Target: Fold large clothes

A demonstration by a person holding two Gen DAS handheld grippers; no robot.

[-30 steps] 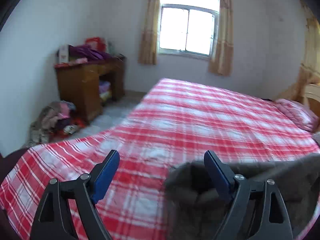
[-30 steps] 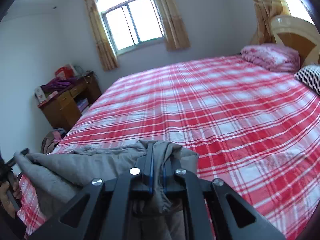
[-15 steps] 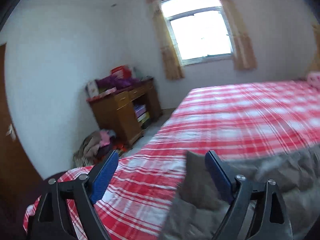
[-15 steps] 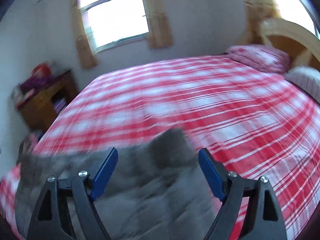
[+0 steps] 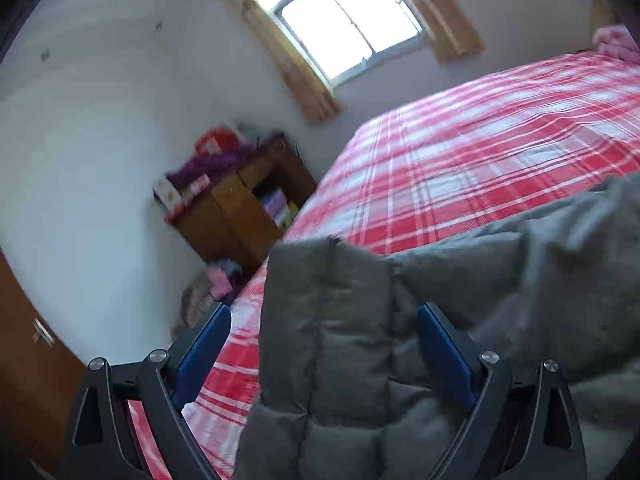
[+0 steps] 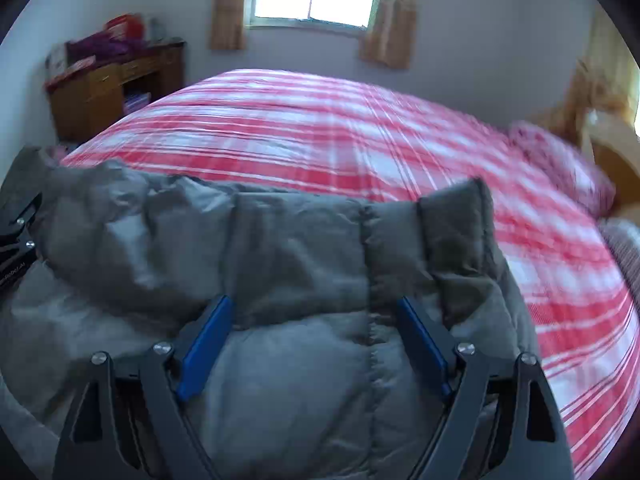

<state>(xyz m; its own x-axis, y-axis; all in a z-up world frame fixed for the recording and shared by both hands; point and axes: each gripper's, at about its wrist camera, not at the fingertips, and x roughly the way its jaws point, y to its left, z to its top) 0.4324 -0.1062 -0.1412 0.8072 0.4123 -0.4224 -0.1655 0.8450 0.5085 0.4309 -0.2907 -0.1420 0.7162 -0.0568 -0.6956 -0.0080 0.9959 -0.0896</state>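
A grey quilted jacket [image 6: 288,264] lies bunched on the near part of a bed covered by a red and white plaid sheet [image 6: 320,136]. In the right wrist view the right gripper [image 6: 310,316] hangs just over the jacket with its jaws spread wide and nothing between the blue pads [image 6: 206,332]; the padded fabric fills the space below and ahead of them, and whether the pads touch it is hard to say through the blur. A raised flap of the jacket stands up ahead of the right-hand pad. At the far left edge of that view a bit of black gripper frame shows beside the jacket.

In the left wrist view the left gripper [image 5: 320,332] also has its jaws wide apart, holding nothing. A quilted panel of the jacket [image 5: 332,320] rises between them, nearer the right-hand pad [image 5: 444,356], while the other pad sits over bare sheet [image 5: 480,140] at the bed's edge.

Beyond the bed stands a wooden desk [image 5: 240,212] with boxes and purple cloth piled on top, a heap of clothes on the floor [image 5: 208,292] beside it, and a curtained window [image 5: 344,20] in the far wall. A pink pillow [image 6: 560,164] lies at the head of the bed
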